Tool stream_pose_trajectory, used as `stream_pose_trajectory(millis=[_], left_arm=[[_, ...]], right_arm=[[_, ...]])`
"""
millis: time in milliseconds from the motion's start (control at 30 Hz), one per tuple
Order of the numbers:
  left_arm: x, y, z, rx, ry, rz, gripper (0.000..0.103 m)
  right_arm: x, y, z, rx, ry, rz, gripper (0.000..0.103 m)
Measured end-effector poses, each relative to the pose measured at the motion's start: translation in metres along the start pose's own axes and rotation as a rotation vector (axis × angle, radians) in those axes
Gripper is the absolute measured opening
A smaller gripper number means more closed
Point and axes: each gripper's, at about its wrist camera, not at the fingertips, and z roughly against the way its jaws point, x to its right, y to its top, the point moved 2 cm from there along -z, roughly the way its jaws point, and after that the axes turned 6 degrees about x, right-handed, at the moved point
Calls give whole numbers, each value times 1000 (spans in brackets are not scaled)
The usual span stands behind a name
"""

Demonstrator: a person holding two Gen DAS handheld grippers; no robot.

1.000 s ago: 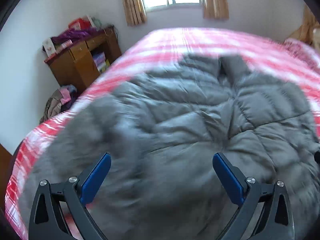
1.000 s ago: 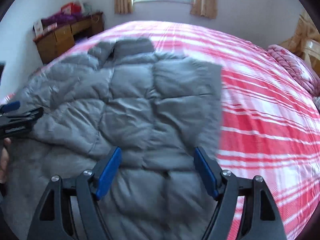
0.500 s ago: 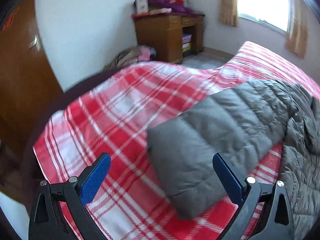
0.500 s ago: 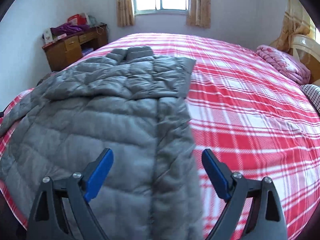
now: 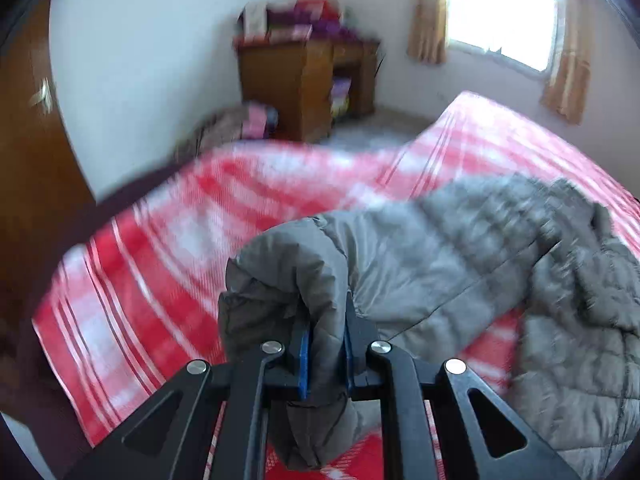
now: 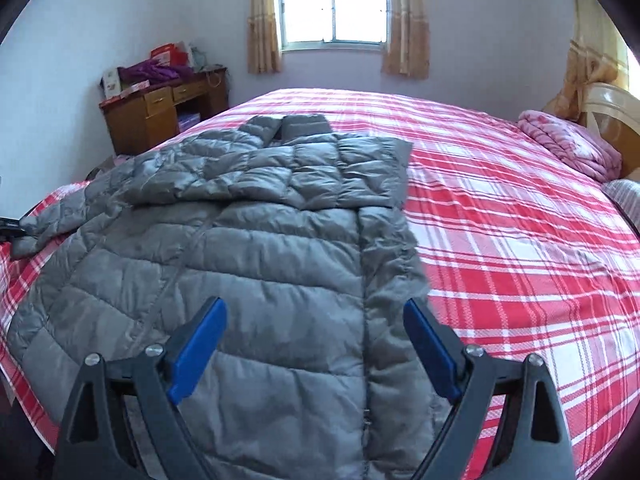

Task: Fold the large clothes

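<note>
Jacket [image 6: 260,264] grey, quilted, spread on plaid bed [image 6: 520,240]; left gripper [image 5: 325,354] clamps sleeve cuff [image 5: 288,276]; right gripper [image 6: 316,344] wide open above hem.

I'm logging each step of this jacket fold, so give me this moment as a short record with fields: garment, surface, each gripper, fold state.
garment: grey quilted puffer jacket, spread out, collar toward the window
surface: bed with red and white plaid sheet
left gripper: shut on the cuff end of the jacket's sleeve
right gripper: open, empty, over the jacket's lower part
fold state: one sleeve lies folded across the chest; the held sleeve not yet folded in
background: wooden desk by the wall, pink blanket near the headboard
</note>
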Motion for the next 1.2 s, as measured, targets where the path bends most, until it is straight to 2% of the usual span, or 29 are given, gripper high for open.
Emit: stream_pose_trajectory(millis=[133, 233, 400, 533, 667, 800, 833, 867, 900, 933, 967, 1033, 1200], left_arm=[[39, 41, 43, 141, -34, -84, 11], [75, 62, 64, 193, -85, -131, 11], [172, 73, 88, 252, -202, -238, 10], [260, 62, 105, 280, -304, -339, 9], [341, 33, 116, 280, -406, -439, 9], [400, 1, 118, 275, -426, -512, 11], [412, -7, 117, 257, -419, -534, 18], [421, -14, 114, 231, -413, -557, 34], [427, -18, 112, 216, -413, -566, 44], [430, -23, 113, 219, -414, -564, 61], [429, -25, 115, 235, -412, -560, 73], [420, -27, 114, 280, -387, -566, 78], [372, -15, 86, 278, -312, -538, 81]], right_arm=[[20, 0, -2, 9, -46, -46, 92], [34, 1, 0, 24, -57, -98, 92], [49, -1, 6, 42, -63, -147, 92], [60, -6, 6, 35, -68, -166, 92], [72, -14, 5, 30, -80, -202, 92], [81, -25, 0, 11, -86, -240, 92], [83, -29, -3, -1, -86, -249, 92], [84, -32, -5, -9, -86, -254, 92], [84, -37, -7, -21, -87, -260, 92], [85, -41, -9, -32, -86, -264, 92], [86, -44, -10, -43, -84, -267, 92], [87, -47, -9, -60, -74, -265, 92], [91, -32, 4, -68, -83, -220, 92]])
